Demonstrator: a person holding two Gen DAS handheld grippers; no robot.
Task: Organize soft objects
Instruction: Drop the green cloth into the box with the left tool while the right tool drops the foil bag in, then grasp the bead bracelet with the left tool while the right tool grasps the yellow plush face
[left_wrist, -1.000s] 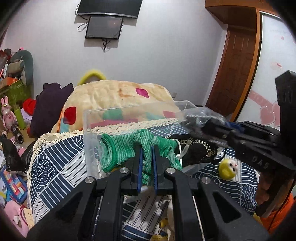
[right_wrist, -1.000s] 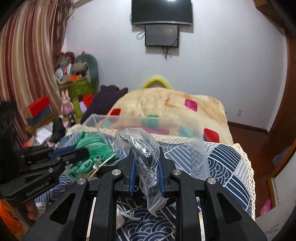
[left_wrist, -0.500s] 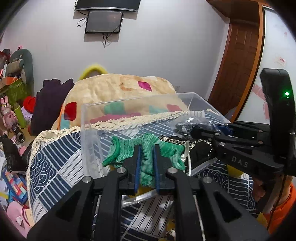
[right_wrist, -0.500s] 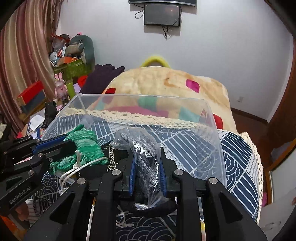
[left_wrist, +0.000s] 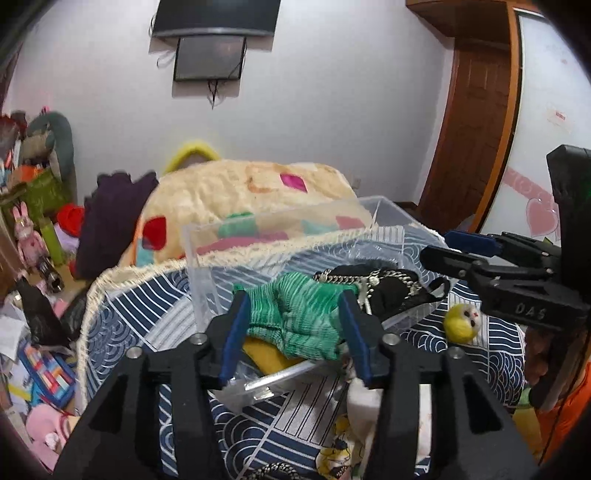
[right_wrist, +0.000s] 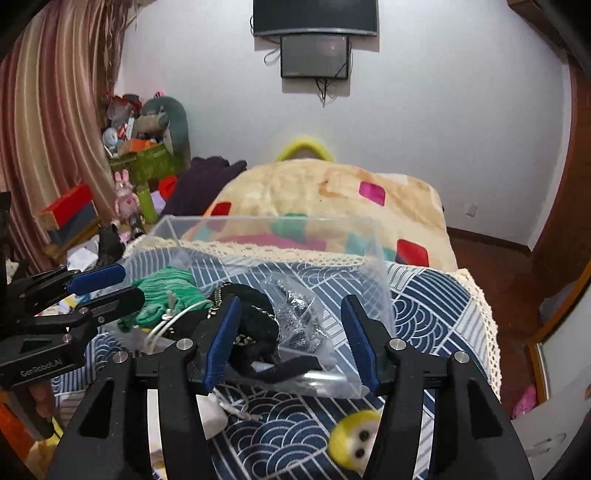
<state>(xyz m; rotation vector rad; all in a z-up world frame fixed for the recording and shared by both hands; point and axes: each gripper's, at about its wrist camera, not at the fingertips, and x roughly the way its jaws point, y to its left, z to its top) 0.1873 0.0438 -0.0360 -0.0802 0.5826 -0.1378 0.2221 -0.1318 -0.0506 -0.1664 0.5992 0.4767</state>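
A clear plastic box (left_wrist: 280, 225) (right_wrist: 373, 258) sits on the blue patterned bed cover. A green knit sock (left_wrist: 295, 317) (right_wrist: 166, 295) lies in it beside a black chained item (left_wrist: 384, 288) (right_wrist: 255, 317). My left gripper (left_wrist: 293, 332) is open, its jaws on either side of the sock. My right gripper (right_wrist: 291, 336) is open over a clear bag of silvery fabric (right_wrist: 299, 317) lying in the box. A small yellow plush ball (left_wrist: 460, 323) (right_wrist: 352, 441) lies on the cover outside the box.
A cream blanket with coloured patches (left_wrist: 251, 192) (right_wrist: 332, 192) is piled behind the box. Toys and boxes crowd the floor at left (left_wrist: 33, 236) (right_wrist: 122, 192). A wooden door (left_wrist: 469, 110) is at right. A white soft item (left_wrist: 364, 402) lies near the box's front.
Both grippers lowered into the box and opened. The green sock and the bag of silvery fabric were let go and now lie inside.
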